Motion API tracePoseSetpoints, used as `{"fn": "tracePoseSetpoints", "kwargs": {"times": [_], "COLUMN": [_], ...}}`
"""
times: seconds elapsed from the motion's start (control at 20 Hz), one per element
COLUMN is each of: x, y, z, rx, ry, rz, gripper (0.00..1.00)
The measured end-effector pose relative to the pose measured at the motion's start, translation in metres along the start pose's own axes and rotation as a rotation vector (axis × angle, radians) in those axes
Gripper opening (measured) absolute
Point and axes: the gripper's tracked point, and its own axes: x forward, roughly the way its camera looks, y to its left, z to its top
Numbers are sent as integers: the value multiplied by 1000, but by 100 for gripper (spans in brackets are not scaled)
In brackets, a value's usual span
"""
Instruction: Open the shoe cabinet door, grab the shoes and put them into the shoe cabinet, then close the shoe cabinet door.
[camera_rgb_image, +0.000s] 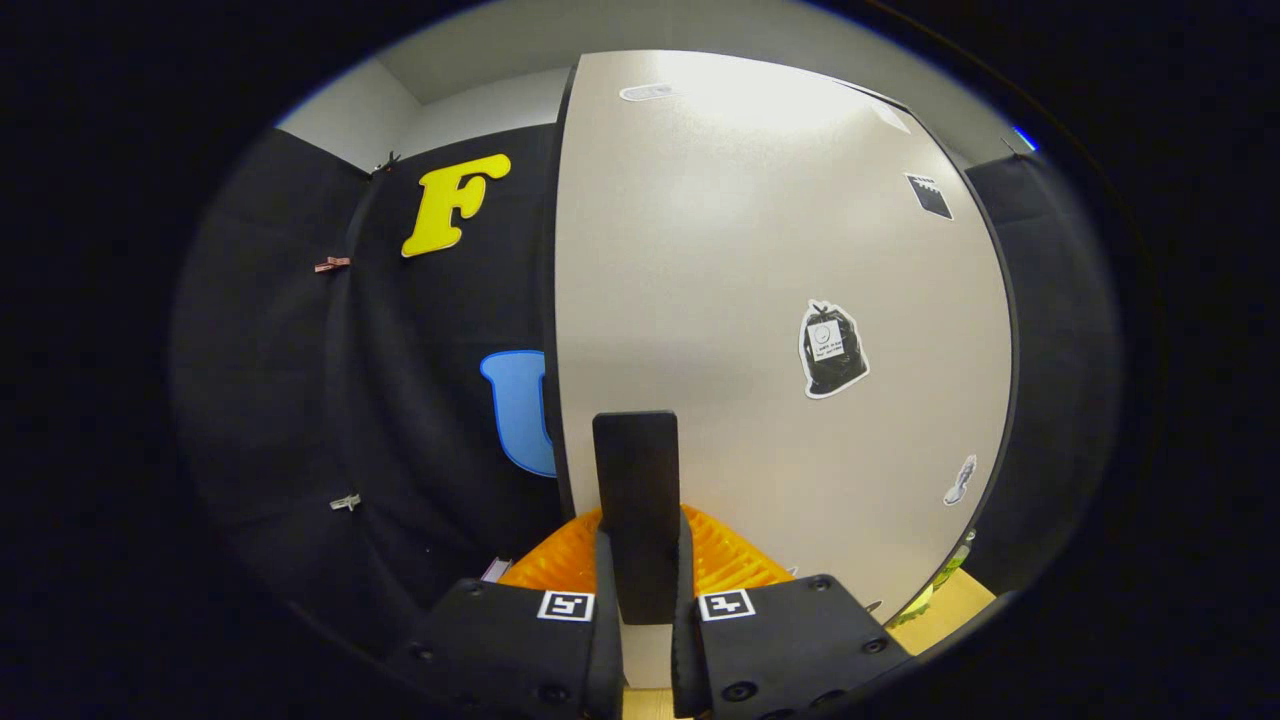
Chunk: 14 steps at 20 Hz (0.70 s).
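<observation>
Pale beige and smooth, the shoe cabinet door (760, 300) stands upright right in front of the gripper (640, 560), with a few stickers (832, 350) on its face. The two fingers (604, 600) are pinched onto the dark upright handle (636, 500) near the door's left edge, one finger pressing on each side of it. Black cloth (400, 400) hangs as a wall beyond the door's left edge.
</observation>
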Motion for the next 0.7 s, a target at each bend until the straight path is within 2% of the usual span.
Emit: {"fn": "tracePoseSetpoints", "kwargs": {"times": [0.3,0.7], "x": [-52,-103], "y": [-12,-33], "z": [2,10], "rx": [1,5], "ry": [7,4], "rz": [62,95], "gripper": [23,23]}}
